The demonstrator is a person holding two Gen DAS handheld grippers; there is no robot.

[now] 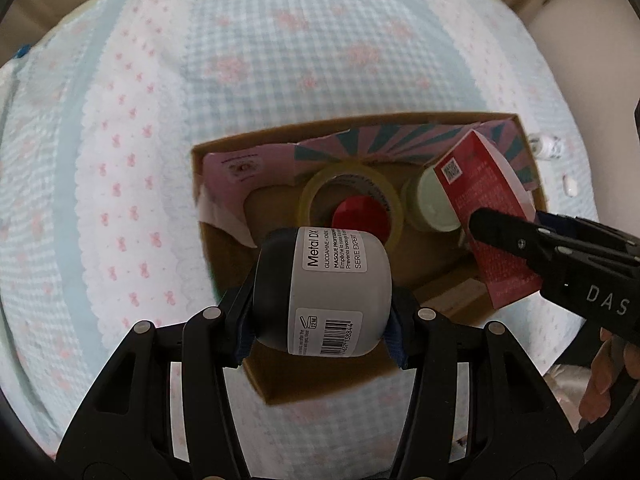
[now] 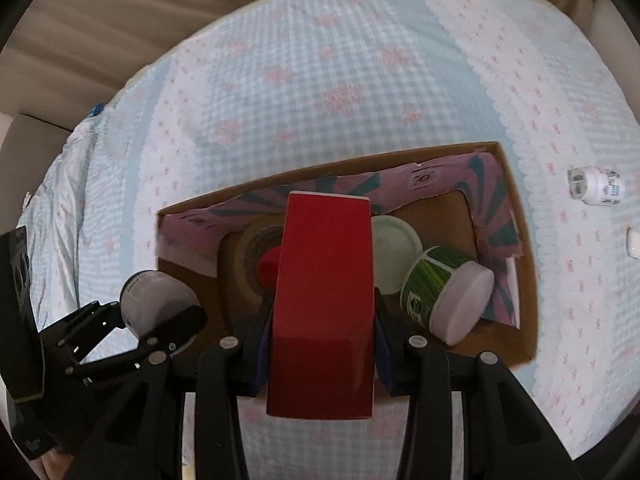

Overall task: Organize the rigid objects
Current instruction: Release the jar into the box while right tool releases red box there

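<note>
Left wrist view: my left gripper (image 1: 322, 316) clenches a grey jar with a black lid (image 1: 324, 290) by its two ends, hanging it sideways over the near end of an open cardboard box (image 1: 224, 248) on a gingham bedspread (image 1: 132, 128). A tape roll (image 1: 352, 200) and a pale tub (image 1: 434, 202) already lie inside, so I judge the jar is bound for the free floor there

Right wrist view: my right gripper (image 2: 320, 340) grips a red carton (image 2: 324, 292) by its long sides above the box middle, beside a tipped green cup (image 2: 444, 288). A small white bottle (image 2: 596, 186) lies outside on the bed, not yet sorted
</note>
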